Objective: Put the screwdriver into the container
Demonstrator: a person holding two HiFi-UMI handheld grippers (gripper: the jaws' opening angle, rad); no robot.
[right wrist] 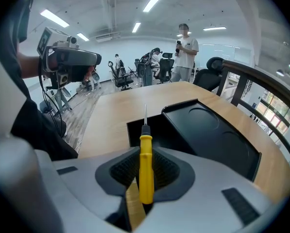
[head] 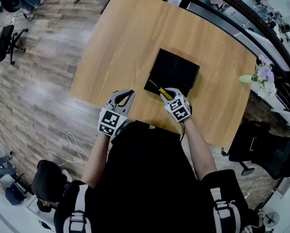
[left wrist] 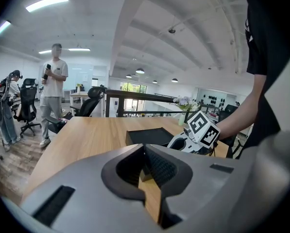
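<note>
A black container (head: 173,73) lies on the wooden table (head: 125,38), a little in from its near edge. My right gripper (head: 167,94) hovers at the container's near edge, shut on a yellow-handled screwdriver (head: 163,92). In the right gripper view the screwdriver (right wrist: 145,164) stands between the pads, its metal shaft pointing over the container (right wrist: 213,135). My left gripper (head: 128,94) hangs over the table left of the container, its tips together and nothing held. In the left gripper view the container (left wrist: 147,136) and the right gripper's marker cube (left wrist: 201,127) show ahead.
A vase of pale flowers (head: 261,74) stands off the table's right side near a dark railing. Office chairs (head: 4,42) stand on the wood floor at left, and a black chair (head: 261,149) at right. A person (right wrist: 185,50) stands beyond the table's far end.
</note>
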